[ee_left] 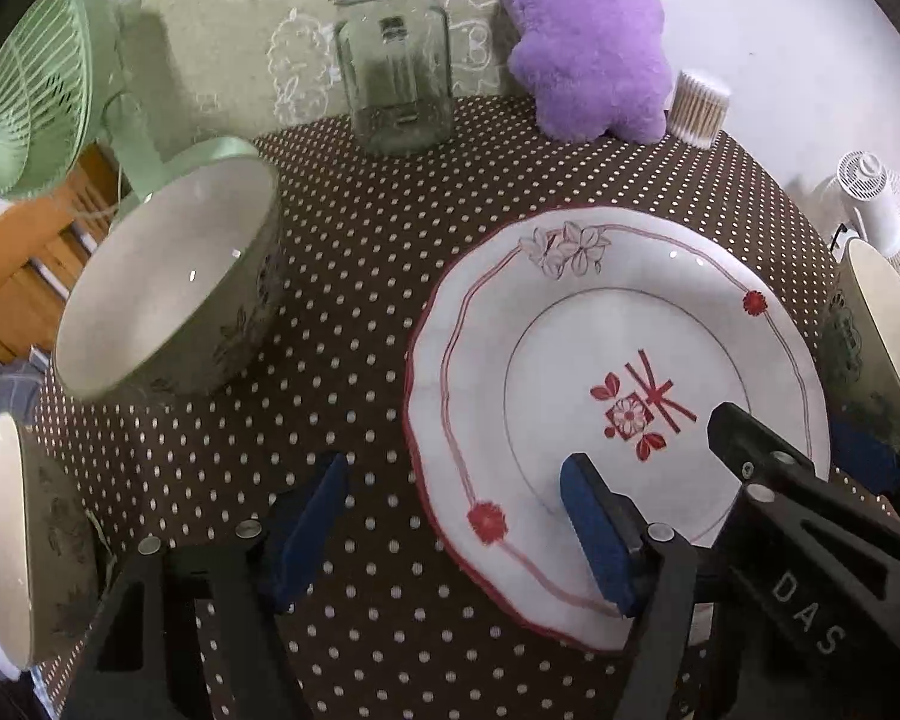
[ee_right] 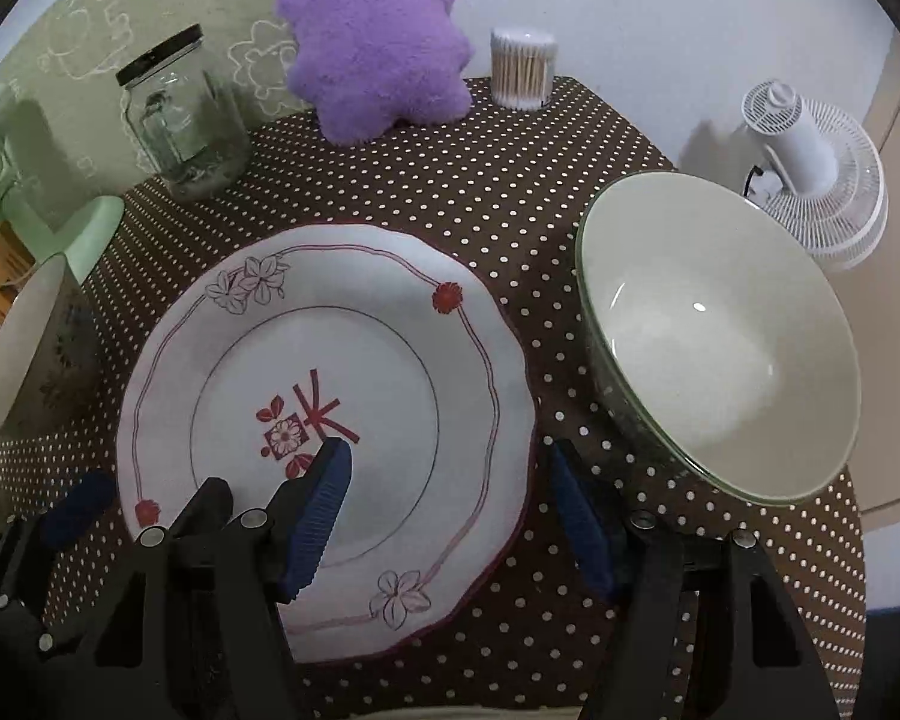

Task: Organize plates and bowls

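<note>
near-left bowl (ee_left: 6, 540): cut by frame edge | green fan (ee_left: 24, 102): partly cropped | plate (ee_right: 330, 420): near rim behind fingers

The only readable lettering is "DAS", in pale capitals on the black arm of the right hand-held gripper (ee_left: 858, 480), seen at the lower right of the left wrist view. The plate (ee_left: 570, 360) carries a red motif at its centre that resembles a character beside a small flower square, but it cannot be read as a word. A small dark label shows through the glass jar (ee_left: 396, 60), too blurred to make out.
</note>
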Motion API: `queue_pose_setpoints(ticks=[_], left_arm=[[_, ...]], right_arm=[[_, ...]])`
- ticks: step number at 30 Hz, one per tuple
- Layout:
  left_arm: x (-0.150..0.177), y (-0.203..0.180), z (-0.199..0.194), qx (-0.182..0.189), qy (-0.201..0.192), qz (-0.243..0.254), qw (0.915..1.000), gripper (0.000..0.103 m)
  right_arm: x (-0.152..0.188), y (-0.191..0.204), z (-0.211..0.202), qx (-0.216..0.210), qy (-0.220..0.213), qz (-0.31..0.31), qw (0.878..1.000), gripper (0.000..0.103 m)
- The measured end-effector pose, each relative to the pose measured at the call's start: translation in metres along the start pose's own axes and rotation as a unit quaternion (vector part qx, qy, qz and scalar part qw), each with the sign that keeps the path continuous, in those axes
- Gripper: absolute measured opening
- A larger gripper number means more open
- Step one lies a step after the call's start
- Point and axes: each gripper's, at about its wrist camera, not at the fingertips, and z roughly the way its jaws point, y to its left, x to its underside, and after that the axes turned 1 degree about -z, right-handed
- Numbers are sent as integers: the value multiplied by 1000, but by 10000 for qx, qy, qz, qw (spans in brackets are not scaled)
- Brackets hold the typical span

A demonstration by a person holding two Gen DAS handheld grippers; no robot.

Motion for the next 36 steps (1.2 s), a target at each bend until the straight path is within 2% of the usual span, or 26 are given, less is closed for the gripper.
queue_pose_setpoints(ticks=[1, 5, 7, 9, 10, 16, 26, 31, 36], left_arm=[[-2, 0, 2, -7, -17, 46, 10000, 74], [-4, -4, 3, 67, -16, 142, 9999, 71], [-4, -5, 1, 171, 1, 178, 9997, 62], [-3, -5, -1, 272, 31, 229, 9994, 59], [-2, -4, -2, 175, 13, 231, 9996, 59], [5, 9, -7, 63, -3, 163, 9998, 59], [25, 35, -20, -122, 297, -156, 9994, 59], [27, 37, -19, -121, 373, -109, 9992, 62], [21, 42, -15, -137, 362, -282, 9989, 66]], right_arm=[[0, 1, 1, 5, -24, -28, 10000, 65], [-1, 3, 3, 33, -16, -53, 10000, 64], [-2, 4, 2, 42, -14, -62, 10000, 64], [-2, 5, 2, 23, 11, -64, 10000, 62], [-1, 7, 0, -25, 42, -72, 10000, 59], [4, 16, -4, -168, 124, -143, 9997, 57], [18, 40, -17, -502, 309, -320, 9978, 57], [19, 46, -17, -537, 440, -383, 9969, 57], [11, 41, -9, -522, 479, -344, 9969, 57]])
